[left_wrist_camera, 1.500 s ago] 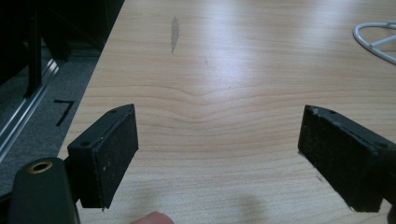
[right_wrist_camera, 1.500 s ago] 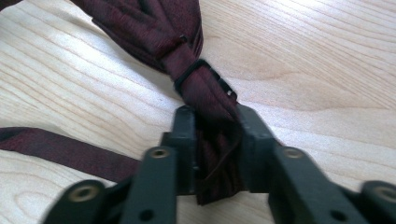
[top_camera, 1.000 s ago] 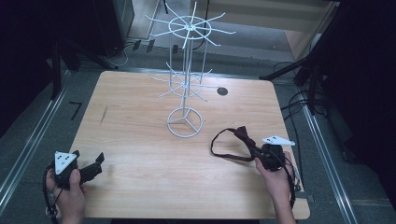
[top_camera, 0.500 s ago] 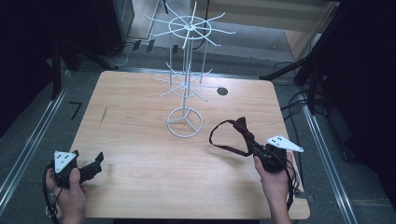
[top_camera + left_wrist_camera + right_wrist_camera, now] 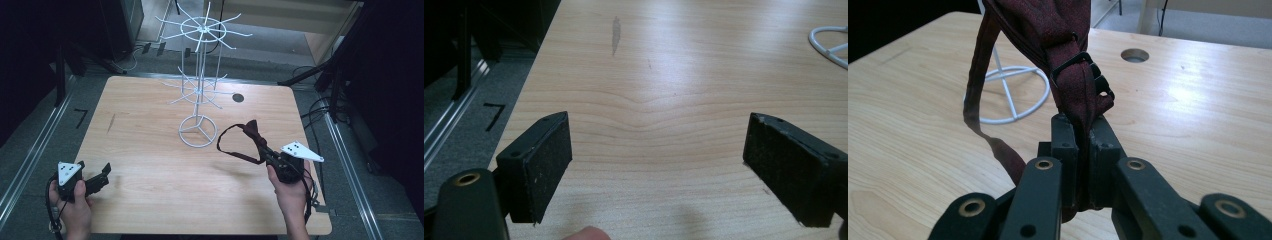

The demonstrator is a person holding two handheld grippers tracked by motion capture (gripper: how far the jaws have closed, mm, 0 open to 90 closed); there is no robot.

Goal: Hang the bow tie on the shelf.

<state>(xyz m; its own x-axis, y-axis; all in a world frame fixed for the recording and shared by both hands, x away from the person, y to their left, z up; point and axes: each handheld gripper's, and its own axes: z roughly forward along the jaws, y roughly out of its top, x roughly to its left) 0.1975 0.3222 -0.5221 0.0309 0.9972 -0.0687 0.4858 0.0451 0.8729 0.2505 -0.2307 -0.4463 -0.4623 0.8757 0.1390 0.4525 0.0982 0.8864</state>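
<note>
Right gripper (image 5: 264,152) is clamped on a dark red bow tie (image 5: 254,134), jaws pinching the fabric just below the small black buckle (image 5: 1079,67); the right gripper view shows the two pads pressed together with the cloth between them. Compared with a second ago, the bow tie has come up off the table (image 5: 150,130): then its strap lay in a loop on the wood at the right side, now the knot end is raised and the strap (image 5: 231,145) hangs in an open loop to the left of the gripper, its lowest part near or just touching the tabletop, hard to tell which. The right hand (image 5: 290,192) has lifted and drifted slightly toward the wire stand (image 5: 198,131), which sits at mid-table, a little to the left and farther off. Left gripper (image 5: 92,181) is unchanged at the near left corner, jaws wide apart with nothing between them, only bare wood ahead. Judgement: pick-up is done and the carry toward the stand has begun; hanging the strap on one of the white hooks (image 5: 220,106) looks like the next step. The loop is limp and may swing or snag on the lower arms.
</note>
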